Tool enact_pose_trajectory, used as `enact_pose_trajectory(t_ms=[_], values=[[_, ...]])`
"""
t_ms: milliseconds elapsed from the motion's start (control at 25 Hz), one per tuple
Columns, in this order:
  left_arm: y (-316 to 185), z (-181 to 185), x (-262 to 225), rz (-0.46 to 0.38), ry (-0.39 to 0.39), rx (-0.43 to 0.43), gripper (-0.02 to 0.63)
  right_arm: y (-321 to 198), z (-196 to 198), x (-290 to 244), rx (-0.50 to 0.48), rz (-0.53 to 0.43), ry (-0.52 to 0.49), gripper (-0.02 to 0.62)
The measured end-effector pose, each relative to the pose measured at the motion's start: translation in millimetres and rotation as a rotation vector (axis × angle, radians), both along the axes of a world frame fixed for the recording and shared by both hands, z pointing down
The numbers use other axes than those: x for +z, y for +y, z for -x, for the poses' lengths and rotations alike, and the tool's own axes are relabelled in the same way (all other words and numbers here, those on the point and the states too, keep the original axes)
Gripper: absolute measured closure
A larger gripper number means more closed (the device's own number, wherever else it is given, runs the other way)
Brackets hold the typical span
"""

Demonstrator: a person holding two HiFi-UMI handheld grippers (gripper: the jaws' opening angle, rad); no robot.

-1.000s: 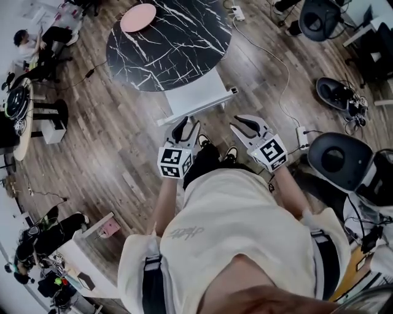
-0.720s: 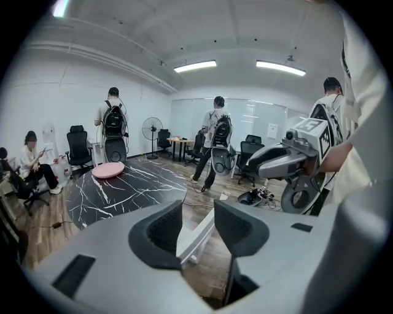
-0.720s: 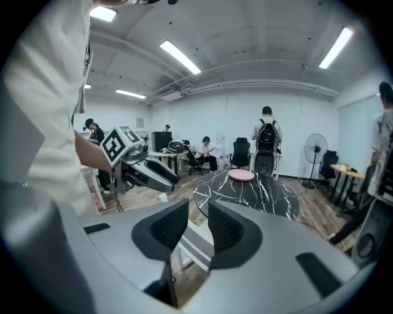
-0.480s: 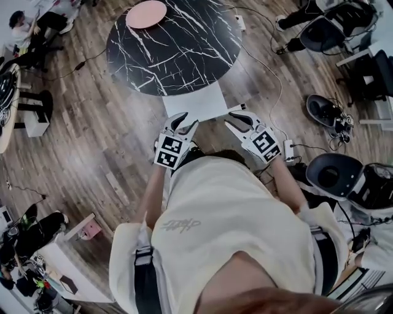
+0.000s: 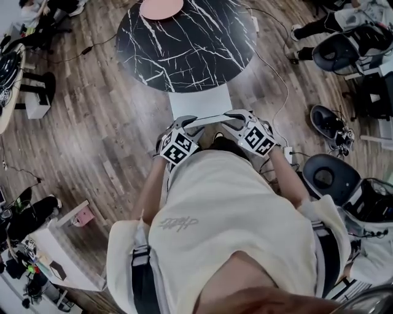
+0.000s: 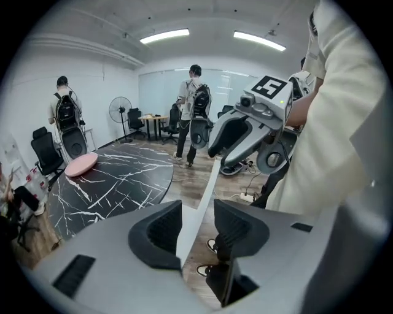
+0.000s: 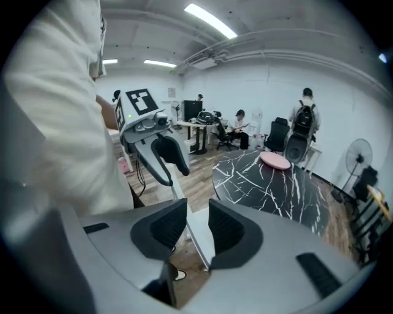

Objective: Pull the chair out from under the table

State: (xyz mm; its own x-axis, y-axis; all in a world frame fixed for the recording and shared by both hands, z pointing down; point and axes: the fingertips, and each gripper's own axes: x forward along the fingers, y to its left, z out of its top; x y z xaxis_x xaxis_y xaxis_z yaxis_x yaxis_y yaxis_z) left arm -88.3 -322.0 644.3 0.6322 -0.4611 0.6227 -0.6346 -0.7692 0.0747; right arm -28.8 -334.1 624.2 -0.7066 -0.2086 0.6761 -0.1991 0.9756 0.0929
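**A:** Where is the chair?

**B:** The white chair (image 5: pixel 199 101) stands on the wooden floor (image 5: pixel 104 141), right in front of the person (image 5: pixel 233 221). Its seat faces the round black bench (image 5: pixel 184 49) with the white veins. The far edge of the seat meets the bench's rim, and most of the seat shows on the near side of it. The thin top edge of the backrest runs crosswise just ahead of the person's chest.

**A:** And the left claw?

**B:** The left claw (image 6: pixel 198 225) is at the left end of that top edge. Its jaws stand apart, and the backrest's thin white edge runs up between the pads, close to the pad at the view's left. Floor and a shoe (image 6: pixel 212 245) show through the gap on the other side, so nothing is clamped.

**A:** The right one?

**B:** The right claw (image 7: pixel 195 228) is at the right end of the same edge. Its jaws have just been opening and stand wide. The backrest's edge lies between them, nearer the pad at the view's right, and it is not squeezed. Each claw's view shows the other claw across the backrest.

**A:** Anything on the bench?

**B:** A pink plate (image 5: pixel 161 8) sits near the far rim, well apart from the chair.
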Motion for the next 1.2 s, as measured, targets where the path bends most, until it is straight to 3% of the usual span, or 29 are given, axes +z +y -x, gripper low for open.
enact_pose_trajectory(t_ms=[200, 440, 680, 1000, 1200], values=[[1, -14, 21, 0.083, -0.151, 0.09, 0.428, 10, 8, 21, -0.187, 0.026, 0.115, 0.468], [-3, -29, 60, 0.132, -0.322, 0.23, 0.43, 10, 14, 63, -0.333, 0.052, 0.234, 0.466], [4, -36, 98, 0.196, -0.476, 0.323, 0.43, 12, 15, 97, -0.448, 0.012, 0.367, 0.466], [3, -42, 128, 0.205, -0.538, 0.384, 0.44, 15, 23, 130, -0.521, -0.019, 0.466, 0.486], [1, -45, 136, 0.196, -0.553, 0.403, 0.454, 15, 20, 143, -0.545, 0.015, 0.529, 0.499]])
